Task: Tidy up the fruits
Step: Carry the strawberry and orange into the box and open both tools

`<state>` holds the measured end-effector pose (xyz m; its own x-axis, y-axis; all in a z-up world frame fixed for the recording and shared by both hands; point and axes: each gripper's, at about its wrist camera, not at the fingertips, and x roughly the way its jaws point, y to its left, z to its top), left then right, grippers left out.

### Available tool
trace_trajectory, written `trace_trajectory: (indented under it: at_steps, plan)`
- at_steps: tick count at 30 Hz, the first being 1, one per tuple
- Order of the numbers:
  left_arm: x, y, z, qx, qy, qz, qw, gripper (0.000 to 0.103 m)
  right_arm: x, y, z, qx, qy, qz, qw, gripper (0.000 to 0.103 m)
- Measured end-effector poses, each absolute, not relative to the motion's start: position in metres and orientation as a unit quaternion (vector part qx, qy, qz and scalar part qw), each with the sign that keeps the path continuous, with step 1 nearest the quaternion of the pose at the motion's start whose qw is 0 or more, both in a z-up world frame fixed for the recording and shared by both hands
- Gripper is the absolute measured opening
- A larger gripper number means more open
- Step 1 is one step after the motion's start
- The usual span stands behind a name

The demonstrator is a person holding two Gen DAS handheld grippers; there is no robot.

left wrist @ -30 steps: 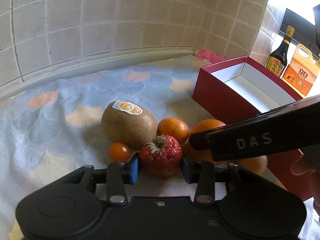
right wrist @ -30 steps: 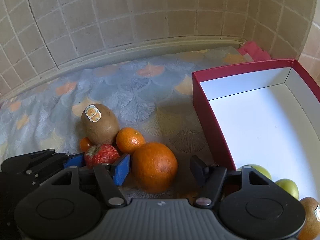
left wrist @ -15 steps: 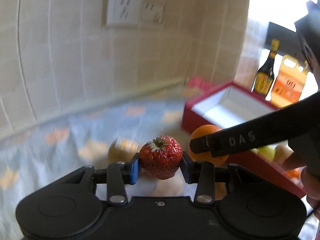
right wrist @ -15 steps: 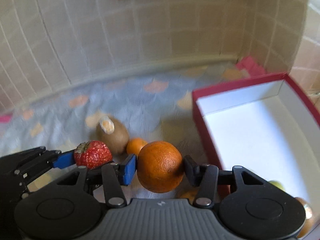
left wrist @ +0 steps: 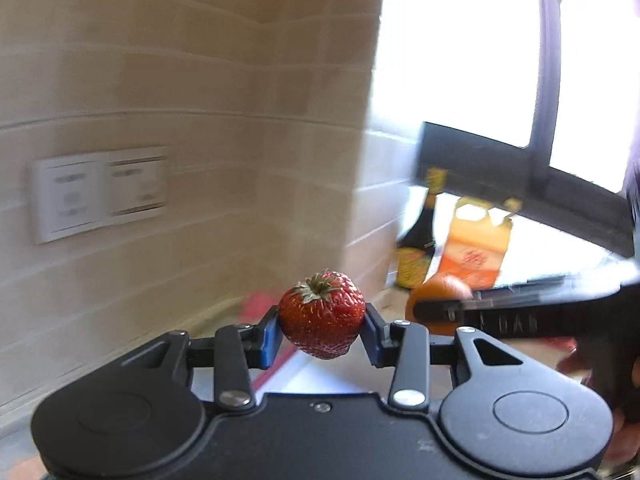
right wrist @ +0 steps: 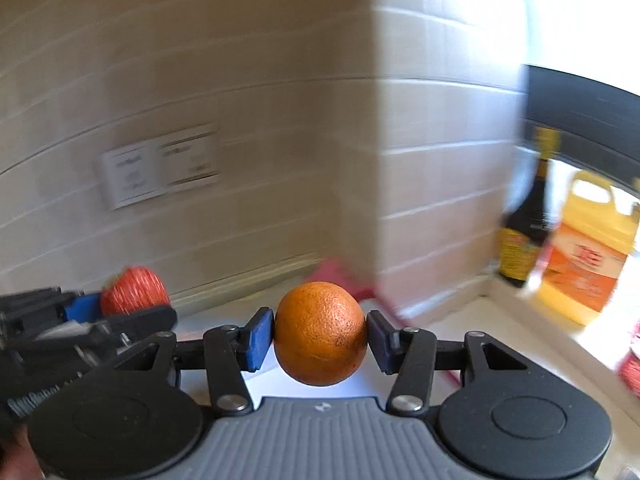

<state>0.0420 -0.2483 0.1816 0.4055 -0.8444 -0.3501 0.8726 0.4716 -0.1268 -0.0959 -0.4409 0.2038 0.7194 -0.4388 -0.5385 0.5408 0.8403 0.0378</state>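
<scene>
A tiled wall [left wrist: 200, 80] fills most of both wrist views, blurred, with a pair of white wall sockets [left wrist: 100, 192] at about nine o'clock. A bright window [left wrist: 452, 48] sits at two o'clock in the left view. Below it, at three o'clock, stand an orange jug [right wrist: 588, 248] and a dark bottle [right wrist: 524, 220].

The red box meant for the fruit is mostly hidden. What looks like a strip of its red edge and white inside [left wrist: 312, 372] shows under the fingers in the left view, though the blur makes this uncertain.

The right gripper [right wrist: 320, 334] sits at six o'clock in its own view. Its fingers are partly closed, both blue pads pressing the sides of an orange [right wrist: 320, 334] held in the air. The left gripper [left wrist: 322, 330] likewise grips a strawberry [left wrist: 322, 314], stem up, its pads touching each flank. In the right view the strawberry appears at nine o'clock; in the left view the orange appears at three o'clock, so the two grippers are side by side and near each other.

Judging the step as carrying both fruits to the box, it would go best by keeping each grip steady, the strawberry gently squeezed to avoid bruising. Bring each fruit low over the white floor of the box before opening the fingers, and keep the two grippers from bumping.
</scene>
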Motion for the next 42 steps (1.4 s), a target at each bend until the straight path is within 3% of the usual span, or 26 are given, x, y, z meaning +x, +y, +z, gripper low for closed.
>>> trace_trajectory:
  at_steps: [12,31,33,35,37,42]
  plan:
    - [0.051,-0.362,0.1,0.073,0.321,-0.542,0.773,0.049,-0.131,-0.509,0.14,0.178,0.316,-0.329,0.872,0.053]
    - [0.056,-0.369,0.051,0.104,0.407,-0.503,0.755,0.049,-0.119,-0.511,0.087,0.209,0.395,-0.325,0.833,0.054]
    - [0.055,-0.366,0.051,0.098,0.408,-0.506,0.753,0.058,-0.119,-0.511,0.086,0.213,0.404,-0.322,0.829,0.055]
    - [0.058,-0.355,0.061,0.076,0.398,-0.511,0.758,0.08,-0.123,-0.51,0.094,0.207,0.397,-0.335,0.829,0.061]
    - [0.065,-0.337,0.077,0.034,0.385,-0.525,0.758,0.08,-0.129,-0.507,0.112,0.19,0.368,-0.351,0.839,0.07]
    - [0.083,-0.285,0.123,-0.03,0.342,-0.515,0.785,0.081,-0.138,-0.495,0.146,0.174,0.307,-0.36,0.864,0.071]
